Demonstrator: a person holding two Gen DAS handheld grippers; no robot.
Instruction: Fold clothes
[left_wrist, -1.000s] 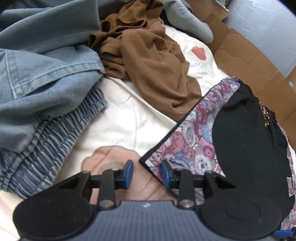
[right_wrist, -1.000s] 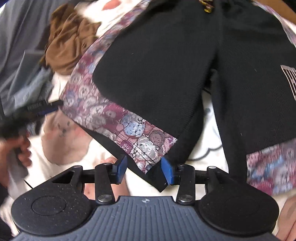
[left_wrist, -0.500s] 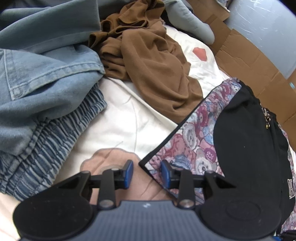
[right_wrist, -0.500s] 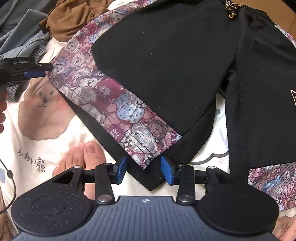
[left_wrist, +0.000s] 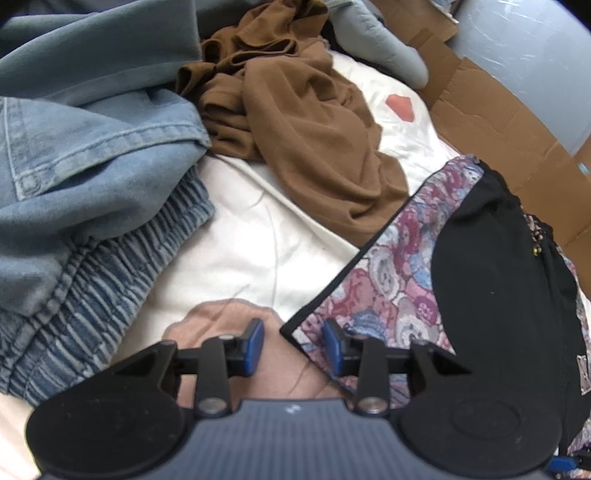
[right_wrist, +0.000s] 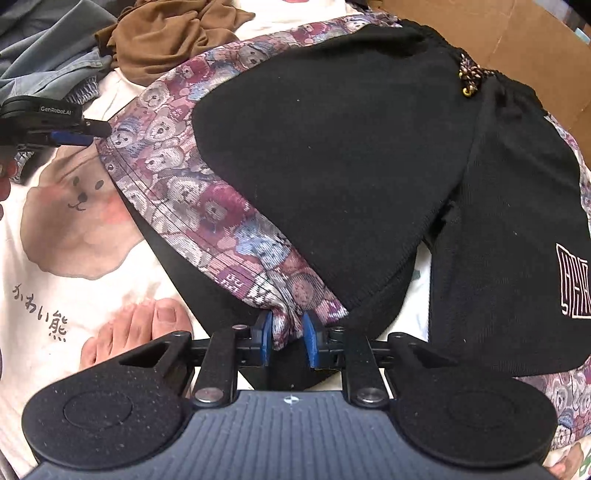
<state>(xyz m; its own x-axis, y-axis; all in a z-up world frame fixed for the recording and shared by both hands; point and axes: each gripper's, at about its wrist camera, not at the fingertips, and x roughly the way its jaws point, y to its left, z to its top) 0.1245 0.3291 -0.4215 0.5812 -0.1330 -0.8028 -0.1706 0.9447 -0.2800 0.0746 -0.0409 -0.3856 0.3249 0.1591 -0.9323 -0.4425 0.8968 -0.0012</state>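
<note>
**Two grippers at the hem of the shorts**

Two hand-held grippers worked one garment, a pair of black shorts (right_wrist: 332, 155) with bear-print side panels, spread flat on a white sheet (left_wrist: 236, 236) printed with a cartoon bear. The right gripper (right_wrist: 287, 338) was clenched on the hem corner of the near leg: a bunched fold of the patterned fabric sat pinched between its blue pads (right_wrist: 309, 341), with the black underside of the leg hanging just below. From that pinch the leg ran up and away toward the waistband, where a beaded drawstring (right_wrist: 468, 75) lay near the cardboard (right_wrist: 498, 33) at the far edge.

The left gripper (left_wrist: 291, 345) stood released, its blue pads (left_wrist: 255, 345) well apart. The pointed corner of the same leg's patterned panel lay between them, close to the right-hand pad, over the bear print on the sheet. Whether that pad touched the cloth could not be told. In the right wrist view this gripper appeared at the far left, its tip just beside the panel's edge.

A brown garment (left_wrist: 306, 122) lay crumpled beyond the shorts, its lower edge meeting the patterned panel. Denim clothes (left_wrist: 92, 155) were heaped to its left. Bare toes (right_wrist: 136, 328) rested on the sheet beside the right gripper.
</note>
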